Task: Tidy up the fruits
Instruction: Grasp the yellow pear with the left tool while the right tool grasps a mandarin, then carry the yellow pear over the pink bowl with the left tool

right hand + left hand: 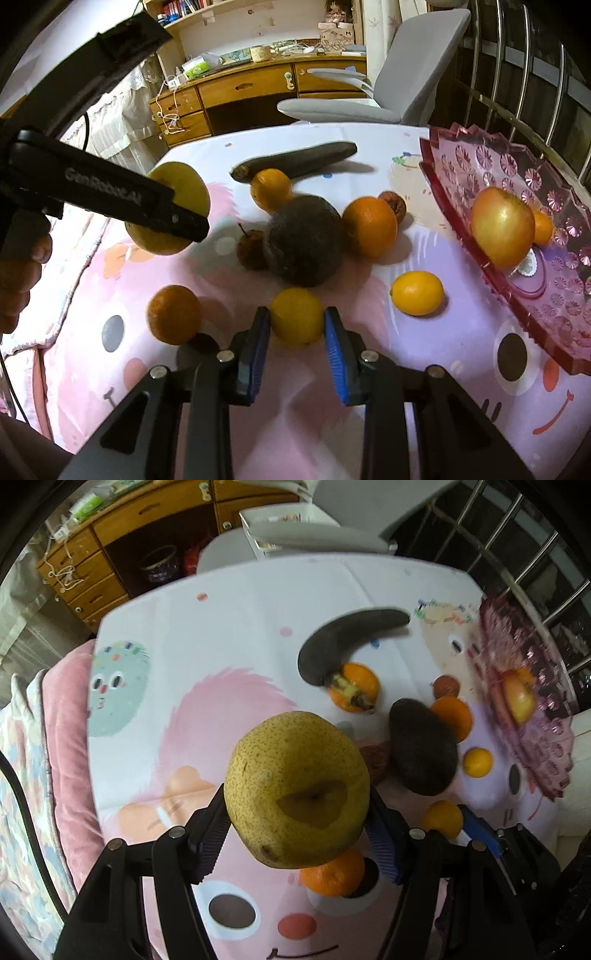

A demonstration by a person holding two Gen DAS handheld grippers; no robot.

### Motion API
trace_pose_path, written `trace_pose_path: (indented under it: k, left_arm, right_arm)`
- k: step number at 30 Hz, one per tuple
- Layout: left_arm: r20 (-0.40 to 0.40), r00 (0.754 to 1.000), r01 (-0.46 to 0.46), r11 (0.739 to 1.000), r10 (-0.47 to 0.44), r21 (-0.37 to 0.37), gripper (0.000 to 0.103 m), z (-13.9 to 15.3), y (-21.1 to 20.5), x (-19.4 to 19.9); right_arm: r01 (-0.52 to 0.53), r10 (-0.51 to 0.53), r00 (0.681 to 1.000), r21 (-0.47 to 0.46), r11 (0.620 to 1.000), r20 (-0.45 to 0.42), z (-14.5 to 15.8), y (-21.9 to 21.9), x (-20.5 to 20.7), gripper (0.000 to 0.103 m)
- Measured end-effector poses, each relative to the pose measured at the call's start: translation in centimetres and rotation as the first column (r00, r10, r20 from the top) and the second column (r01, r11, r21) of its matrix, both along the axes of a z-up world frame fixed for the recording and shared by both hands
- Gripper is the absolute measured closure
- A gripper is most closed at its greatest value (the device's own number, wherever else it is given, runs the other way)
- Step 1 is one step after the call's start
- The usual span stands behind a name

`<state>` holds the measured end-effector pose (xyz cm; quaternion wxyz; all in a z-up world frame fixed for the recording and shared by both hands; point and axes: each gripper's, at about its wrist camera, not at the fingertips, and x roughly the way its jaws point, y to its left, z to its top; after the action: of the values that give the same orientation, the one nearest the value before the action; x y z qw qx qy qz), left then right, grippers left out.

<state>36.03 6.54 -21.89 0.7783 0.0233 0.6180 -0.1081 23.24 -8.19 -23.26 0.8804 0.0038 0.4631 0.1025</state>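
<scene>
My left gripper (297, 812) is shut on a speckled yellow-green pear (295, 786), held clear above the cartoon tablecloth (221, 627). The right wrist view shows that pear (188, 188) at the left with one black finger (166, 216) across it. My right gripper (295, 325) is shut on a small yellow citrus (295, 314) resting on the cloth. Loose fruit lies beyond: a blackened banana (295, 160), a dark avocado (306, 243), several oranges (369, 225) and another yellow citrus (417, 293). A pink glass tray (480, 166) at the right holds an apple (502, 227).
Two small shrivelled brown fruits (253, 249) lie by the avocado. A grey chair (369, 107) and a wooden desk (240, 88) stand behind the table, metal rails (535, 74) at the right. A pink blanket (70, 720) borders the left edge. A person's hand (18, 277) grips the left handle.
</scene>
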Motion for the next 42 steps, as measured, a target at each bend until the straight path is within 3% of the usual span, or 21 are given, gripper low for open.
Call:
trace_pose_path:
  k: [6,12,20,26,35,42]
  left_arm:
    - [0.084,0.996,-0.027,0.998,0.031,-0.050,0.036,4.5,0.8,-3.1]
    - [0.133,0.991,-0.016,0.996,0.028,-0.087,0.036,7.2,0.9,-7.1]
    - [0.171,0.985,0.039,0.989,-0.014,-0.144,0.036,9.3,-0.7,-12.6]
    - [0.179,0.984,0.060,0.981,-0.027,-0.183,0.036,10.6,-2.6,-15.6]
    - [0.173,0.985,0.033,0.981,0.000,-0.190,0.036,11.2,-6.1,-17.1]
    - [0.161,0.981,-0.070,0.972,0.109,-0.226,0.036,11.5,-10.6,-16.8]
  right_arm:
    - [-0.006,0.005,0.998,0.020,1.000,0.059,3.1,0.3,-1.8,0.073]
    - [0.047,-0.053,0.993,0.062,0.997,0.106,6.2,-0.7,-4.7,0.073]
    - [0.116,-0.120,0.983,0.035,0.993,0.142,9.3,-3.6,-10.0,0.073]
    - [0.160,-0.161,0.980,0.025,0.987,0.118,10.5,-6.4,-12.3,0.073]
    - [0.164,-0.168,0.981,0.051,0.985,0.094,11.3,-11.4,-12.5,0.073]
    - [0.090,-0.094,0.994,0.063,0.994,0.064,11.7,-16.5,-10.2,0.073]
